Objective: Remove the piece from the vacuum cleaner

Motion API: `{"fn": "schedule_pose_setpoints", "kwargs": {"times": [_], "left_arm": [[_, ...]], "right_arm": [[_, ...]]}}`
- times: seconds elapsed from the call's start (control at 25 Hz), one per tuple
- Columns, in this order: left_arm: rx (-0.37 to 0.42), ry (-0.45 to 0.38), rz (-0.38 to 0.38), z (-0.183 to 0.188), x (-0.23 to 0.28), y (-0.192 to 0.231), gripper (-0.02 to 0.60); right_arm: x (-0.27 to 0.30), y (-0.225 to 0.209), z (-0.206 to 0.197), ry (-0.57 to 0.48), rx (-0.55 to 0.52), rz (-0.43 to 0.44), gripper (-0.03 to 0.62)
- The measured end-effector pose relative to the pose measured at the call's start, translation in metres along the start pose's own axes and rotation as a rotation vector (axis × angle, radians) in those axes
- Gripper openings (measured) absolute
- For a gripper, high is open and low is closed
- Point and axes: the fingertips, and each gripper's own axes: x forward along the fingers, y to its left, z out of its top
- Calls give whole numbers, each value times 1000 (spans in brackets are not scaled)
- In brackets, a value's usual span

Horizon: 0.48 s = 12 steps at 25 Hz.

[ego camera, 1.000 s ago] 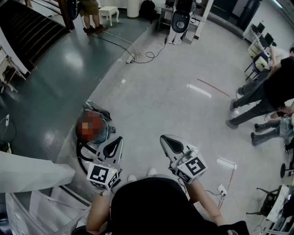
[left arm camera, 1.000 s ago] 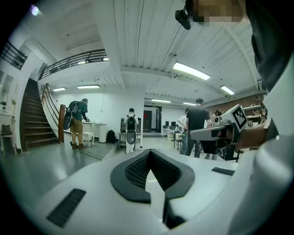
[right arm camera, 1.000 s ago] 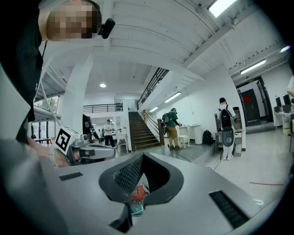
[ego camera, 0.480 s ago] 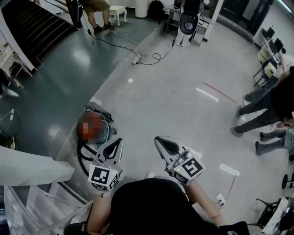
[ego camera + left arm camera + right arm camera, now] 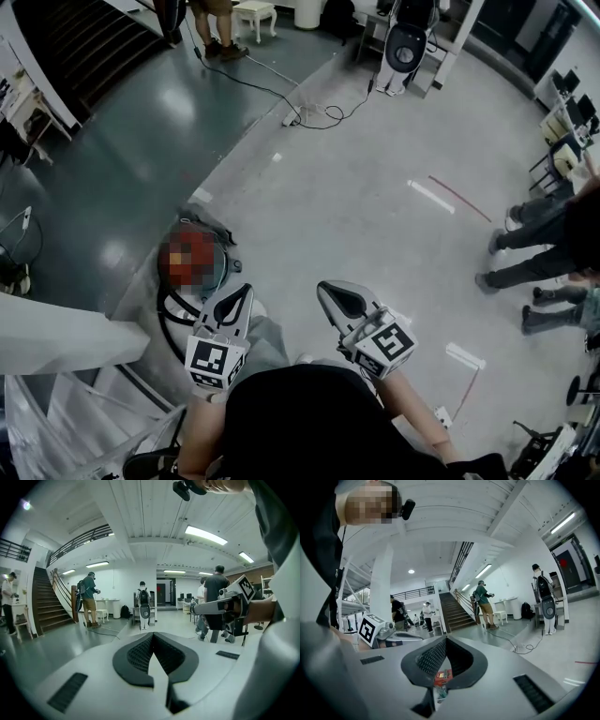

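In the head view the vacuum cleaner (image 5: 221, 270) is being shown lying on the floor, just beside the left gripper (image 5: 244, 291) and apart from it. The right gripper (image 5: 326, 289) is being held further right. Both pairs of jaws are being held together, with nothing between them. Only in the right gripper view is a red scrap of the vacuum cleaner being glimpsed, through the slot behind the jaws.
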Motion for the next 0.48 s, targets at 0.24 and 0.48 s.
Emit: {"fn": "schedule_pose_setpoints", "kwargs": {"times": [0.24,0.48], "left_arm": [[-27,3,3,-1,30,74,17],[-37,6,-5,-2,57,162,17]], "right_arm": [[73,-17,9,55,-42,-7,28],[163,-32,22,66,-49,-7,28]]}}
